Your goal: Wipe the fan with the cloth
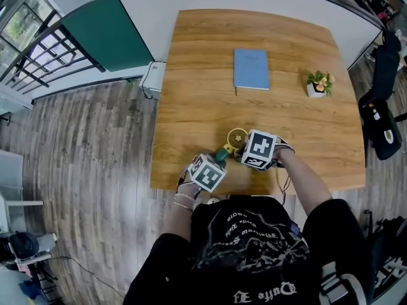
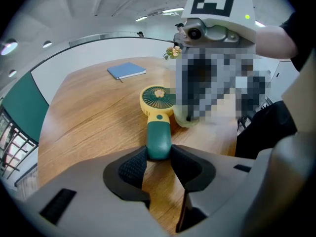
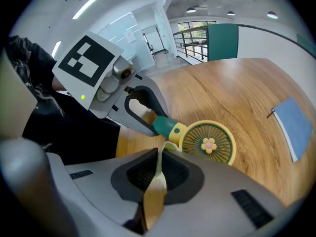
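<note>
The left gripper [image 2: 159, 156] is clamping its jaws on the fan [image 2: 157, 100], steadying it on the desk [image 2: 94, 117], while the right gripper [image 3: 161, 158] is pinching the cloth [image 3: 153, 199] beside it for wiping.

Wooden table [image 1: 191, 75], blue notebook [image 1: 251, 68], potted plant [image 1: 318, 84], fan [image 1: 237, 136]

A wooden table [image 1: 191, 75] stands on a grey-brown plank floor [image 1: 82, 157]. A blue notebook [image 1: 251, 68] lies flat toward the table's far side, near the middle. To its right, well apart, a small potted plant [image 1: 318, 83] sits in a white pot. A white box [image 1: 152, 79] rests against the table's left edge. Farther left are a green panel [image 1: 105, 33] and a dark railing [image 1: 48, 59].
</note>
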`<state>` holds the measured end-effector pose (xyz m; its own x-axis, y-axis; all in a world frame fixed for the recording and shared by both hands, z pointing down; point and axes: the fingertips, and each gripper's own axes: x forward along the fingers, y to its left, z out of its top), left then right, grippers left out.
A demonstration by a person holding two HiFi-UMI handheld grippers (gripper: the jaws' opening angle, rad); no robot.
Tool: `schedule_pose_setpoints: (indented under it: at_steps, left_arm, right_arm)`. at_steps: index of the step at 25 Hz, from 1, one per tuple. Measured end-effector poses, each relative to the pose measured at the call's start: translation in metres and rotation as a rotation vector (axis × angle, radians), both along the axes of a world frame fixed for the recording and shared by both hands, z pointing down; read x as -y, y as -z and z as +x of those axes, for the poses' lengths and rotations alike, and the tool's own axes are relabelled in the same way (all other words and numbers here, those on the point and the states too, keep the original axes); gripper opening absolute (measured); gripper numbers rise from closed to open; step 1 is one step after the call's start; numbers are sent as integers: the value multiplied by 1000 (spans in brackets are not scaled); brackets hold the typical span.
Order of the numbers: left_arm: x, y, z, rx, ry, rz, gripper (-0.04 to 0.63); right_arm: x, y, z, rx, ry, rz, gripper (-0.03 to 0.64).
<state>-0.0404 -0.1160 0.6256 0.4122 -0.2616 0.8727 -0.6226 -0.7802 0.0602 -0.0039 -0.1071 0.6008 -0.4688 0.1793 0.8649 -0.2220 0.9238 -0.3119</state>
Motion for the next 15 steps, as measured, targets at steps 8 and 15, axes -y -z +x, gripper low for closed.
schedule_pose_setpoints:
  at_steps: [8,15]
  left_arm:
    - [-7,1,5,-61,-45,-11,173]
    - [-11,3,5,-154,-94,52,167]
  right_arm:
    - [-9,-2,-25,26,154,10,32]
    - [-26,-3,-42,43,287,8,31]
